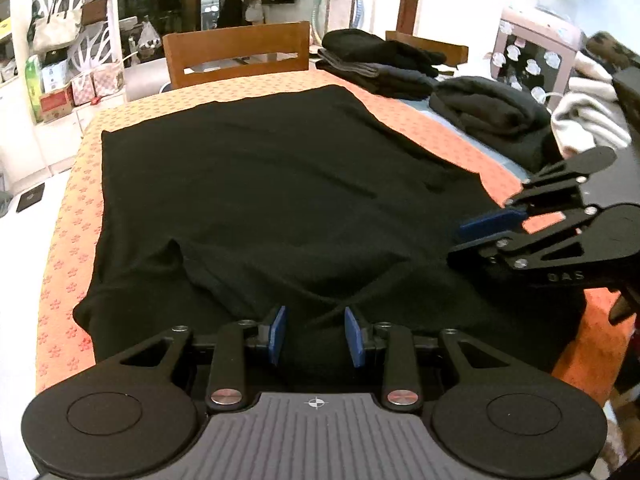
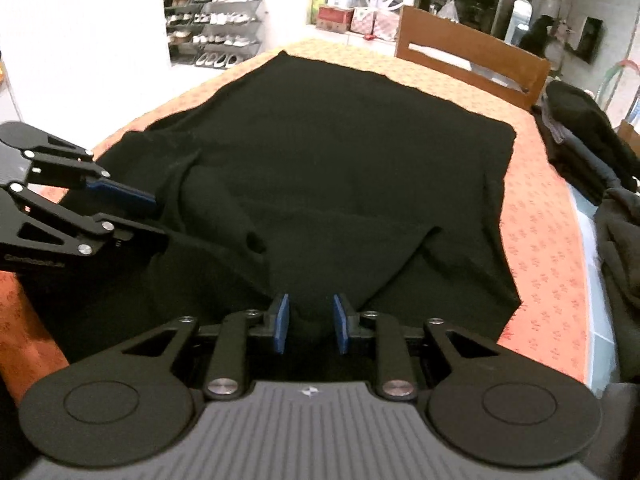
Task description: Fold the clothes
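A black garment point(image 1: 280, 180) point(image 2: 340, 160) lies spread across the orange tablecloth point(image 1: 68, 280), its near edge rumpled and hanging over the table's front. My left gripper point(image 1: 316, 334) point(image 2: 154, 220) sits at the near left part of that edge. Creases run into the gap between its blue pads, which pinch a bunch of the fabric. My right gripper point(image 2: 310, 320) point(image 1: 460, 240) is at the near right part of the edge. A tented fold of the same garment fills the space between its pads.
Folded dark clothes point(image 1: 380, 60) and another dark pile point(image 1: 488, 116) sit at the table's far right, with a white garment point(image 1: 588, 120) beside them. A wooden chair point(image 1: 236, 52) point(image 2: 472, 56) stands behind the table. A shoe rack point(image 2: 212, 20) is across the room.
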The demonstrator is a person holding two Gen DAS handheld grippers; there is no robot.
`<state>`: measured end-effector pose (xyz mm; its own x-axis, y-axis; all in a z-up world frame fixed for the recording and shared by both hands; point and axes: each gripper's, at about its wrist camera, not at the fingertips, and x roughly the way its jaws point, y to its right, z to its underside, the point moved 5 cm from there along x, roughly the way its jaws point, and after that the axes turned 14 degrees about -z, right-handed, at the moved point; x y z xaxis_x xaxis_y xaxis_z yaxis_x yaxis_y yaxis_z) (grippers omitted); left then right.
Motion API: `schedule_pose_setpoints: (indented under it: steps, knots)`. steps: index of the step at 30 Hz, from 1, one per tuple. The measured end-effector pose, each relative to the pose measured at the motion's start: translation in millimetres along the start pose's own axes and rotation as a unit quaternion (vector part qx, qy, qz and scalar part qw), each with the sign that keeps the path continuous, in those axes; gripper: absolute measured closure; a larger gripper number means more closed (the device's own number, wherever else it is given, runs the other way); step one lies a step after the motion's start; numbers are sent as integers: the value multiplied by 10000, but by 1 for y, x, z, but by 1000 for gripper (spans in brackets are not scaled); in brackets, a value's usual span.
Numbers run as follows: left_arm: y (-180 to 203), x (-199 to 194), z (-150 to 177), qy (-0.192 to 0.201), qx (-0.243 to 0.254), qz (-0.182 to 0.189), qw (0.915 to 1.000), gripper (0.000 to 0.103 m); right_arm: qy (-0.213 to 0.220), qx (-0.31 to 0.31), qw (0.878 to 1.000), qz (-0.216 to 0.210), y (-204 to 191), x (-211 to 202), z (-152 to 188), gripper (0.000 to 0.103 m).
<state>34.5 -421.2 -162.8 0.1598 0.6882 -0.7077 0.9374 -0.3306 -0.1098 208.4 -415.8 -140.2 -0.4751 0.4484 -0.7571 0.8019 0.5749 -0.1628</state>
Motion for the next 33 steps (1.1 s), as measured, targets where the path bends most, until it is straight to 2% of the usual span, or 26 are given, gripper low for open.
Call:
schedule_pose_setpoints:
  steps: [9, 10, 13, 15, 19, 23, 28, 33]
  knots:
    - [-18, -44, 0, 150, -263, -9, 9995, 50, 410, 693, 9966, 173, -14, -47, 9, 70]
    - [-21, -51, 3, 154, -313, -21, 9994, 44, 445, 725, 9961, 216, -17, -52, 10, 69]
    - [-24, -69, 14, 121, -332, -124, 9993, 41, 556, 797, 9947, 336, -29, -68, 14, 61]
    - [-26, -83, 23, 124, -290, -193, 9993, 35, 645, 837, 9937, 373, -39, -80, 17, 59]
    - [-37, -119, 39, 301, -148, -388, 9987, 27, 865, 920, 9914, 347, -60, -98, 23, 48]
    - [-55, -147, 52, 365, -189, -449, 9981, 19, 927, 1004, 9900, 352, -82, -107, 31, 47]
    - [-83, -167, 65, 439, -223, -437, 9978, 19, 907, 997, 9902, 368, -113, -109, 35, 46]
    - [-131, -158, 76, 340, -496, -208, 9980, 18, 937, 1073, 9886, 490, -150, -101, 31, 45]
